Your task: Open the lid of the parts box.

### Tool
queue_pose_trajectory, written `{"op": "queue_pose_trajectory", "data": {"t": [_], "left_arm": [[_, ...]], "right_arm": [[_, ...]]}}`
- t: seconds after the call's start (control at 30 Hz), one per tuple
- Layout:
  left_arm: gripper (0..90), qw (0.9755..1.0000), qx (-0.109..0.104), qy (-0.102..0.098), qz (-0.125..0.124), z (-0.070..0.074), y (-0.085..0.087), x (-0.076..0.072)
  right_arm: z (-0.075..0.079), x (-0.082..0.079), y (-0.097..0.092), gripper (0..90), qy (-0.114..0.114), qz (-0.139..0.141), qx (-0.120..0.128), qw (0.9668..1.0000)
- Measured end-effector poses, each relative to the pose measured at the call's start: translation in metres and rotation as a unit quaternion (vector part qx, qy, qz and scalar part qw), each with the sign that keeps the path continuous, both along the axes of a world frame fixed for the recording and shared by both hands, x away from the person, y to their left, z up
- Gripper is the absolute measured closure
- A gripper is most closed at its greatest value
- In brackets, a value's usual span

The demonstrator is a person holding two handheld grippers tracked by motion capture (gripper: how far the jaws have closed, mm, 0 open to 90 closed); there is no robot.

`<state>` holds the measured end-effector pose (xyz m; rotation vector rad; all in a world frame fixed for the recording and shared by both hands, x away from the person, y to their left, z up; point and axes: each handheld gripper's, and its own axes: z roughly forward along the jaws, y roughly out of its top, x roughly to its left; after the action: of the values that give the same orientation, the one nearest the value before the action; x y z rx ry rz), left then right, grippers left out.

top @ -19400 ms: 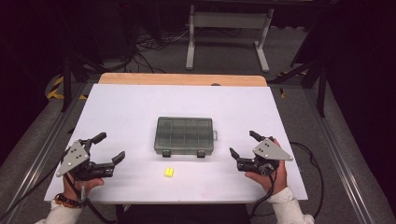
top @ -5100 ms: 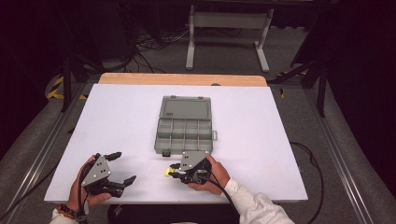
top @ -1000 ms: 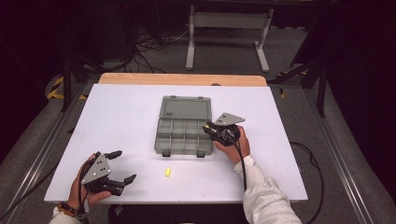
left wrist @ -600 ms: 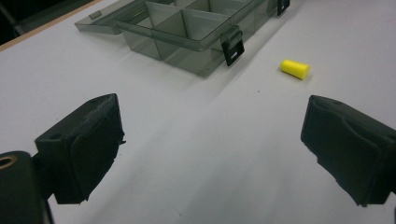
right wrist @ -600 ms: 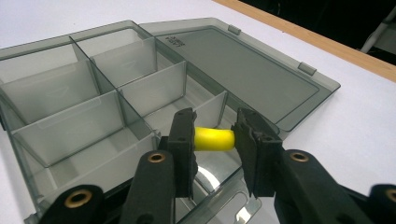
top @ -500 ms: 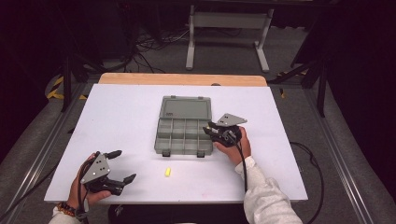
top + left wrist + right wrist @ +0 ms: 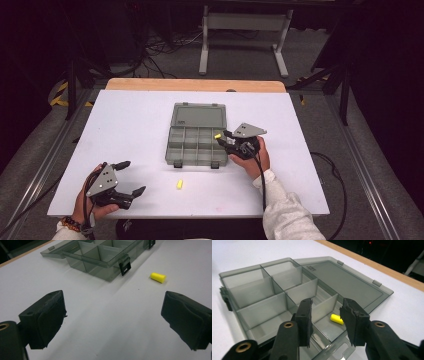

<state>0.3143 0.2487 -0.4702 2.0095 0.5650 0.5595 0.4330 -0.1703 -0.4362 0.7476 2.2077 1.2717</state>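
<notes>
The clear grey organizer box (image 7: 196, 141) lies mid-table with its lid folded flat behind it, so every compartment is open from above — that is why the right gripper (image 7: 223, 139) can come in over the box's right edge. In the right gripper view its jaws have just been opening, and a yellow earplug (image 7: 336, 319) lies on the floor of the compartment below and beyond them, apart from both pads; it looks already let go, dropped in the right-hand cell nearest the lid, though whether it has quite settled is hard to tell at this angle. The right hand (image 7: 251, 157) holds the tool low over the rim, presumably so the plug would fall short and stay inside its dividers. A second yellow earplug (image 7: 179, 184) lies loose on the white table (image 7: 125, 120) just in front of the box, near its latches — likely the next to go in. The left gripper (image 7: 129, 177) rests near the table's front left corner with jaws spread wide and nothing between them, parked out of the way yet pointed toward that loose plug.
</notes>
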Motion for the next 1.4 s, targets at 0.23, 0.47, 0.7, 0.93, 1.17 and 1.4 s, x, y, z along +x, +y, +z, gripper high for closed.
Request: {"op": "queue_pose_trajectory", "data": {"t": [0.23,0.47,0.7,0.93,1.17,1.4], "left_arm": [[6.7,1.0,-0.001,-0.001,0.0,0.001,0.001,0.0],[6.7,1.0,0.002,-0.004,0.0,0.002,0.001,0.0],[6.7,1.0,0.001,-0.005,0.0,0.002,0.002,0.0],[6.7,1.0,0.001,-0.006,0.0,0.003,0.002,-0.001],[6.7,1.0,0.002,-0.007,0.0,0.003,0.002,-0.001],[6.7,1.0,0.002,-0.008,-0.001,0.003,0.002,-0.001]], "right_arm": [[0.009,-0.014,0.001,56.9,-0.016,0.009,0.006,0.9998],[0.016,-0.024,0.006,53.9,-0.026,0.023,0.011,0.9994],[0.022,-0.033,0.012,47.3,-0.034,0.03,0.015,0.9989],[0.025,-0.04,0.019,42.8,-0.038,0.039,0.021,0.9983],[0.025,-0.045,0.026,38.9,-0.038,0.049,0.019,0.9979],[0.024,-0.049,0.032,29.6,-0.035,0.052,0.016,0.9979]]}}
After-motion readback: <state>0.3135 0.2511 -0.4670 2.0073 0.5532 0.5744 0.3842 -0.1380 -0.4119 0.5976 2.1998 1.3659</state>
